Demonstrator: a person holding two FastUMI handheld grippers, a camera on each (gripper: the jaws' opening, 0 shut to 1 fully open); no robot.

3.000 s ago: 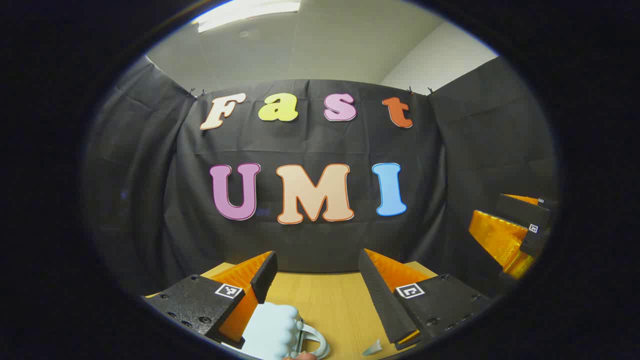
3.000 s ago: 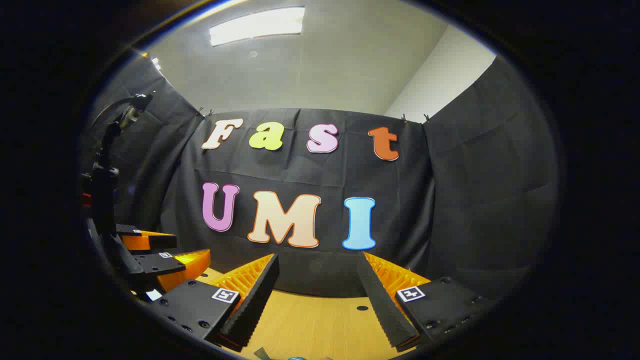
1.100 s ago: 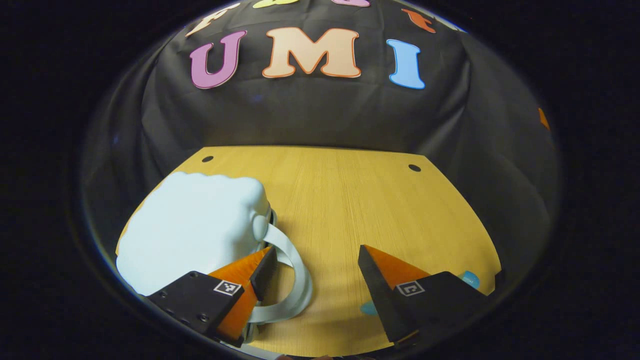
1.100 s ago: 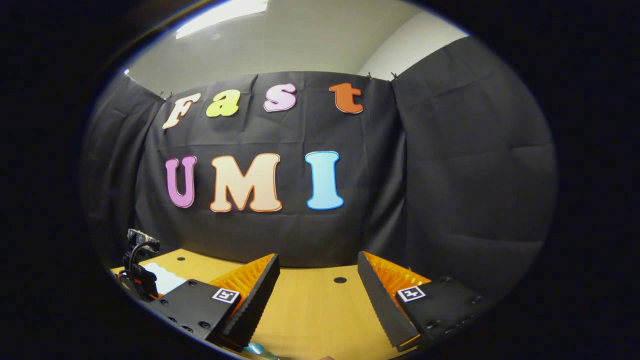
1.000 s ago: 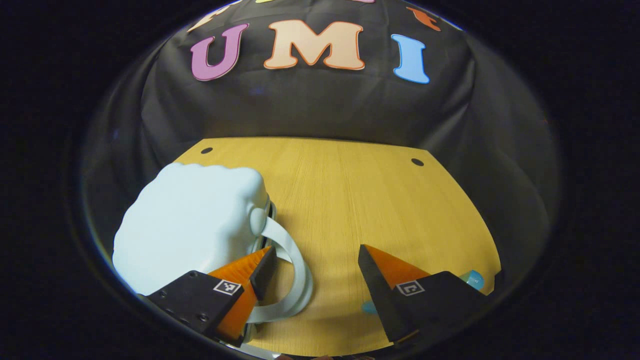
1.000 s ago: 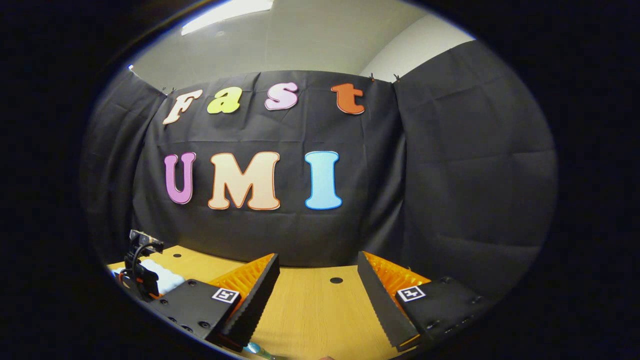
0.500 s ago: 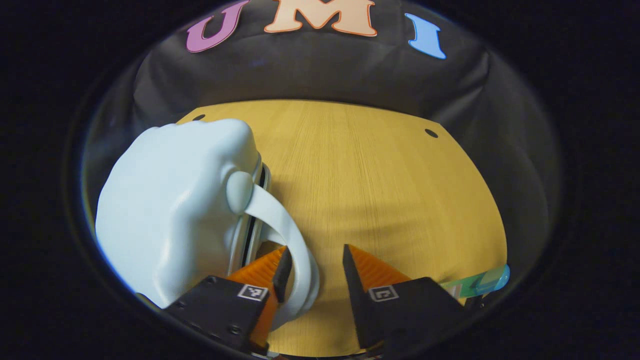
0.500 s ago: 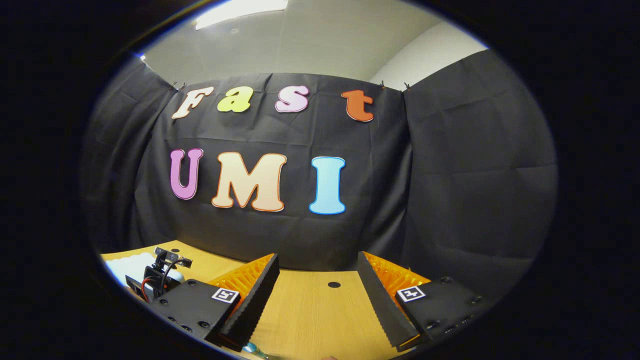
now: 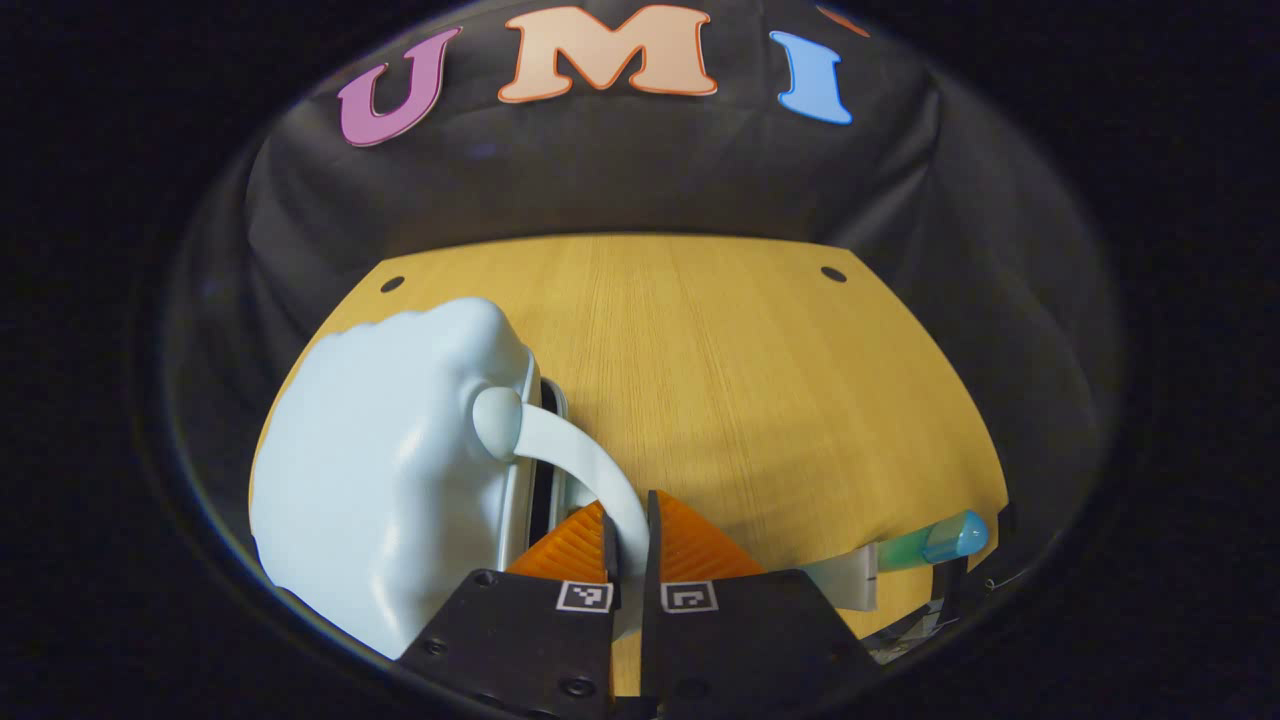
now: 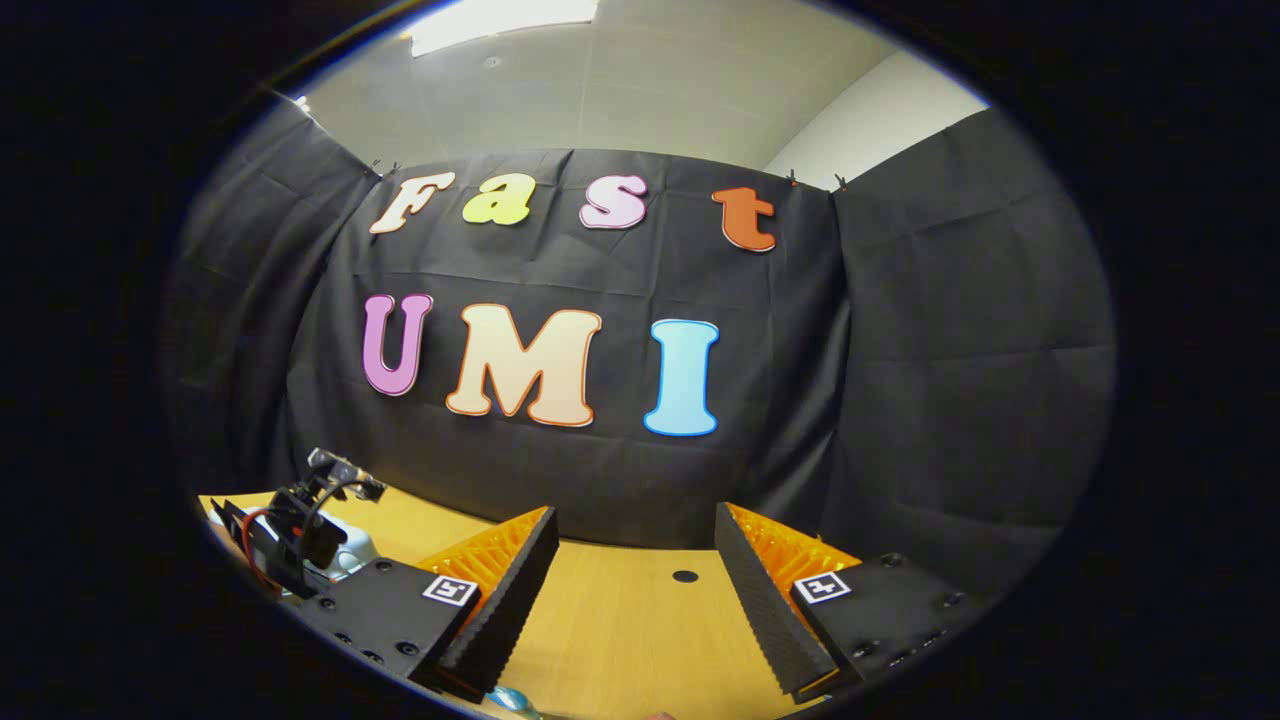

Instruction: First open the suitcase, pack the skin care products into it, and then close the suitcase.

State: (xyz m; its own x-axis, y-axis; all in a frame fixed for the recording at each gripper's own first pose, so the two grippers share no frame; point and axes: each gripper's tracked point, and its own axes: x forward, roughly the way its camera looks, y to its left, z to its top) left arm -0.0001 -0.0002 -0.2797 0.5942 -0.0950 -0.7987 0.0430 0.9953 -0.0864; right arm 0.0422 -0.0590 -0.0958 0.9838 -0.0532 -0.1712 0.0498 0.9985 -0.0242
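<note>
Suitcase handle (image 9: 590, 475) sits pinched between the left gripper (image 9: 628, 530) fingers, which have closed on the pale strap where it arcs away from the shell. The suitcase (image 9: 385, 470) itself is a small, pale-blue hard case with a lumpy moulded shell, lying near the table's left edge, its seam facing right and not yet opened.

It looks light and rigid, with a glossy shell that would probably slip under the pads; the handle looks flexible and is the natural place to hold. For opening, I judge the seam or a latch along it is the place to work, though no latch can be made out.

Just right of the left gripper, near the table's front right corner, lies a tube (image 9: 900, 555) with a blue cap, one of the skin care products; soft and easily squeezed, I expect, so best taken across the body.

The right gripper (image 10: 635, 590) hangs open and empty over the table, jaws spread wide, level and facing the back wall. A bit of blue-capped product (image 10: 510, 698) peeks under its left finger.

The table (image 9: 720, 350) is bare light wood with fine grain and two small holes near its back corners. Black cloth walls close the booth behind and at the sides; a pale ceiling with a strip light (image 10: 500, 15) shows above in the right gripper view.
</note>
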